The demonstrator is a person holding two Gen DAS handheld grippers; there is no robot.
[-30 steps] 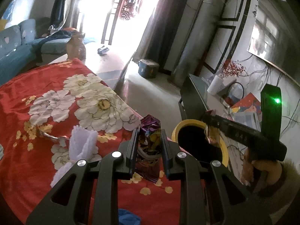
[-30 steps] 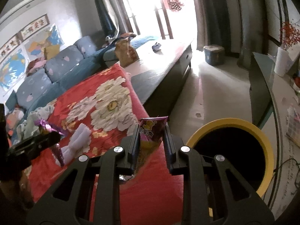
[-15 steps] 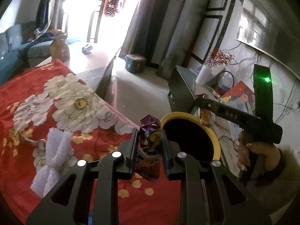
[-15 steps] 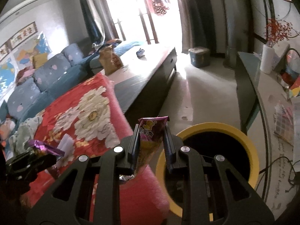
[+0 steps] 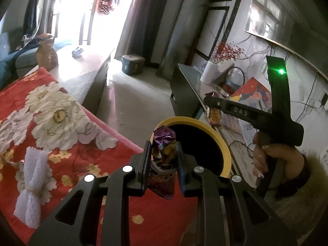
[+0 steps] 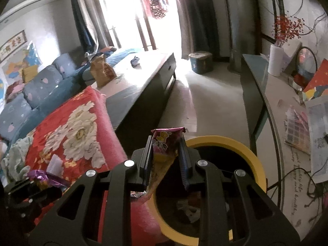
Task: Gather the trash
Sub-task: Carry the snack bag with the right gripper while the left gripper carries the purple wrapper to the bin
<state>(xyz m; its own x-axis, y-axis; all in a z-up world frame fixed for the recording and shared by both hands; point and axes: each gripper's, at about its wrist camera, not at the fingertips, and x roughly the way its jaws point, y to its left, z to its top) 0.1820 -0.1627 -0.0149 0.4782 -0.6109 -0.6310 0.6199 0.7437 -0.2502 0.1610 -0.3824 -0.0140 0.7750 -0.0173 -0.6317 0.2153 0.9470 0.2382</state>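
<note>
My left gripper (image 5: 163,149) is shut on a crumpled purple foil wrapper (image 5: 164,141), held at the near left rim of the yellow-rimmed trash bin (image 5: 223,143). My right gripper (image 6: 166,145) is shut on a pink snack packet (image 6: 164,145), which hangs over the bin's (image 6: 256,164) near left rim. In the left wrist view the right gripper (image 5: 211,102) shows above the bin's far side with the packet (image 5: 214,114) dangling from it, a hand (image 5: 272,160) on its handle. Some trash lies inside the bin (image 6: 188,209). The left gripper (image 6: 34,184) appears low left in the right wrist view.
A red floral blanket (image 5: 51,123) covers the surface left of the bin, with a white crumpled tissue (image 5: 32,186) on it. A dark glass side table (image 6: 272,102) with papers stands right of the bin. A long low table (image 6: 143,75) and a blue sofa (image 6: 41,86) lie beyond.
Both grippers have moved right, off the blanket and toward the bin, each keeping its wrapper. The bin now sits closer and more central in both views.
</note>
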